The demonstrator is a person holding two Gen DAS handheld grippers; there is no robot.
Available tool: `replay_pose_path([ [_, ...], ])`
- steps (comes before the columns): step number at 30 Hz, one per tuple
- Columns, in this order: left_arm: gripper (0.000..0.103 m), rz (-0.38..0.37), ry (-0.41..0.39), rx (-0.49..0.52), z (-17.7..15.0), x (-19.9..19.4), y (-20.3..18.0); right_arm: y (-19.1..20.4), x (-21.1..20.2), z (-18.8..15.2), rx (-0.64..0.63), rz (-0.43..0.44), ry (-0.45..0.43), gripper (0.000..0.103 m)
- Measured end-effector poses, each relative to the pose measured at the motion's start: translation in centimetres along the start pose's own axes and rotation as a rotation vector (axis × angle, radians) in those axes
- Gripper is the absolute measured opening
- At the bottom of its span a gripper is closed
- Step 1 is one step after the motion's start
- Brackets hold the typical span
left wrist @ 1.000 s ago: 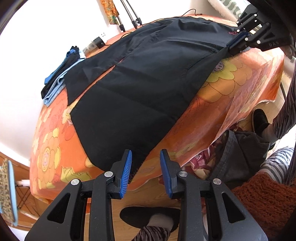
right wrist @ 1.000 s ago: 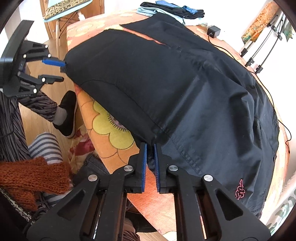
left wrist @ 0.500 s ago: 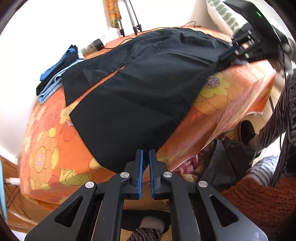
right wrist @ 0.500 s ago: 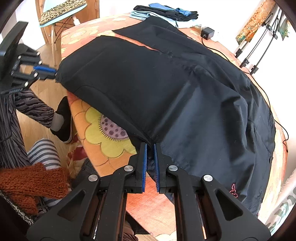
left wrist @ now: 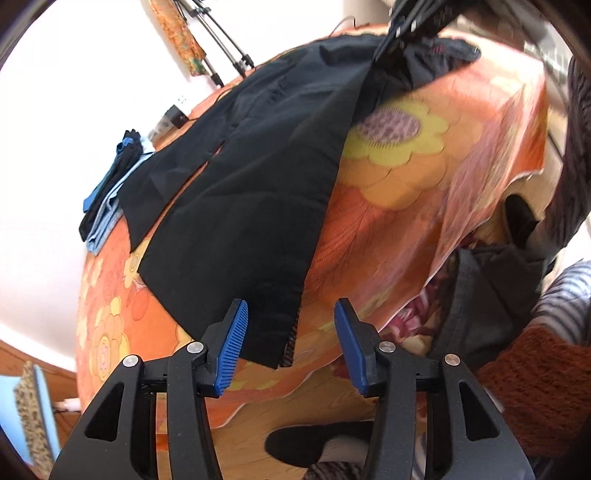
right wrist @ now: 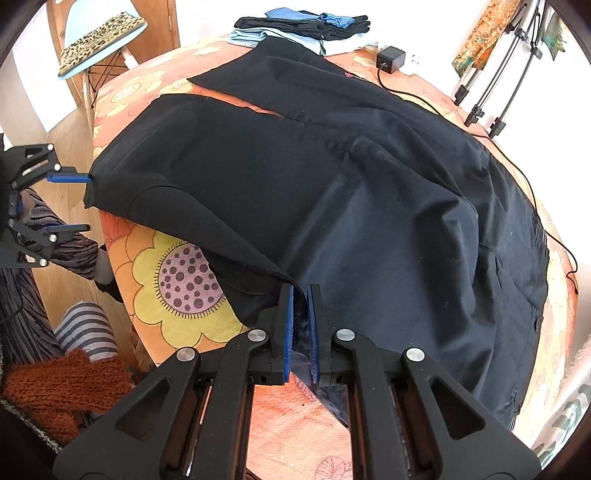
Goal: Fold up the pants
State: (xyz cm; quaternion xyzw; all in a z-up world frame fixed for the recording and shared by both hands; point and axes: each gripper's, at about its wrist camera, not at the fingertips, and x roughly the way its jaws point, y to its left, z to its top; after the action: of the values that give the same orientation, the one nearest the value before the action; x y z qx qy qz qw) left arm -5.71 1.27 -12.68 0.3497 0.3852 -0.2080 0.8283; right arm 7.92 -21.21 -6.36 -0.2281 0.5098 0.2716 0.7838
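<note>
We hold two tongs over black pants (right wrist: 332,192) spread flat on a table draped with an orange flowered cloth (left wrist: 406,192). Our left tongs (left wrist: 290,345) are opening, their blue pads standing apart; the hem of the near pant leg hangs over the table edge between them, and neither pad presses on it. Our right tongs (right wrist: 300,332) are clamped together on a fold of the pants at the near edge, close to the waist, with dark fabric pinched between the pads. Far across the table, just beyond the leg ends, lies a small pile of folded clothes (right wrist: 295,27) in black and blue. A power adapter (right wrist: 389,59) with its cord sits at the far right of the table. Below the near edge a shoe (left wrist: 314,443) shows on the wooden floor.
</note>
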Motion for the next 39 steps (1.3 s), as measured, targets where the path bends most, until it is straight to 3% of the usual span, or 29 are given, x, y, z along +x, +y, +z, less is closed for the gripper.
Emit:
replay_pose_path([
  [3, 0.047, 0.047, 0.001, 0.017, -0.3, 0.2, -0.2, 0.0, 0.0, 0.1, -0.005, 0.001, 0.001, 0.007],
  [7, 0.033, 0.047, -0.004, -0.019, -0.1, 0.3, 0.6, 0.0, 0.1, 0.1, -0.007, 0.002, 0.003, 0.007],
  [14, 0.015, -0.079, -0.008, -0.107, 0.4, -0.1, 2.8, 0.1, -0.4, 0.2, -0.007, -0.001, -0.001, 0.007],
  [15, 0.008, -0.091, -0.012, -0.118, 0.3, -0.2, 3.0, 0.1, -0.5, 0.2, -0.008, -0.002, -0.003, 0.007],
  [22, 0.004, -0.176, -0.047, -0.251, 1.1, -0.9, 5.9, 0.1, -1.4, 0.5, -0.014, -0.015, -0.012, 0.007],
  [32, 0.003, -0.092, -0.177, -0.269, 4.6, -3.0, 10.8, -0.6, -4.7, 2.6, -0.027, -0.117, -0.089, 0.007],
  [39, 0.003, -0.050, -0.227, -0.240, 8.1, -2.6, 14.3, -2.7, -6.2, 6.0, -0.072, -0.208, -0.103, 0.007],
])
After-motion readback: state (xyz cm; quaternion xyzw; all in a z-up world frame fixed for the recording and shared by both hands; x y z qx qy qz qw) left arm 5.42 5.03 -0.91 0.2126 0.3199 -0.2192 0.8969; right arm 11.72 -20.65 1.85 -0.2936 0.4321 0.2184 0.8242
